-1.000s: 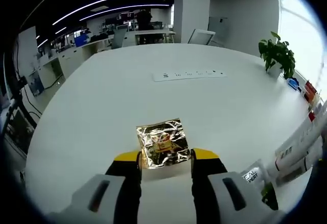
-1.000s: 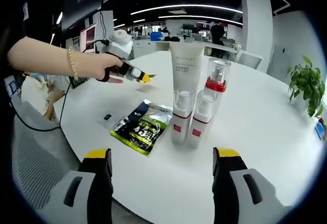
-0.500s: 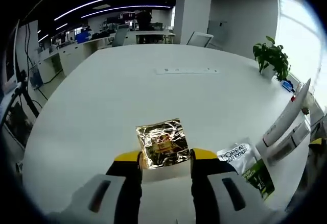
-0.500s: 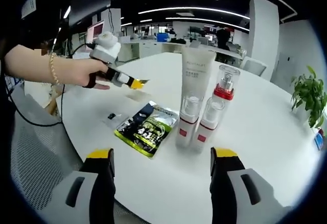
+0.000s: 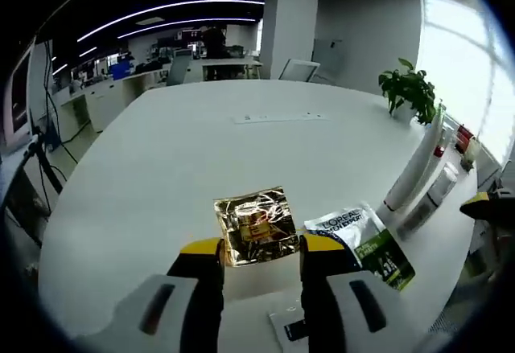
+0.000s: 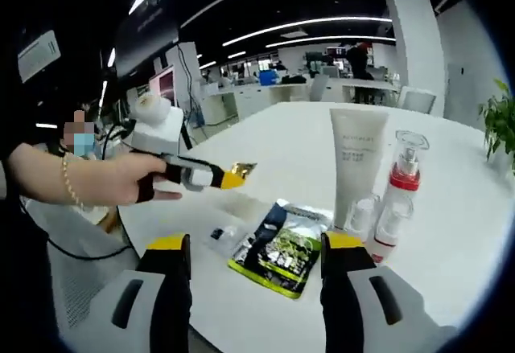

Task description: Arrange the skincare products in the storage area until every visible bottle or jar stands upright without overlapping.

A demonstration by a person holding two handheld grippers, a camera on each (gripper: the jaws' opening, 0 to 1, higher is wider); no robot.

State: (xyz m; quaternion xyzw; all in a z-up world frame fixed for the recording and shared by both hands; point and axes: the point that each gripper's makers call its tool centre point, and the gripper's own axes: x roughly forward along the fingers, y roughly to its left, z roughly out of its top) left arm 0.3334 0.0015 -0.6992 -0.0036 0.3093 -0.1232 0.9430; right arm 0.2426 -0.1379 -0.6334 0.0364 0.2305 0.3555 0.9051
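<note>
the flat green-and-silver foil sachet (image 5: 360, 239) lying on the white table carried "l'oreal men expert" in dark letters on its pale end. print on the tall white tube (image 6: 355, 166) stayed too small to read.

The left claw (image 5: 261, 246) pinches a crinkled gold foil packet (image 5: 256, 226) above the white bench (image 5: 201, 152). Just beside it lies a green sachet (image 5: 362, 243), with upright bottles (image 5: 418, 168) near the bench's right edge and a potted plant (image 5: 409, 92) farther along.

Our left gripper (image 5: 261, 247) and right gripper (image 6: 256, 244) share one build: grey bodies, black jaws, yellow tips. Behind the left gripper's fingers, our hand (image 6: 121, 181) wears a beaded bracelet (image 6: 67, 190).
</note>
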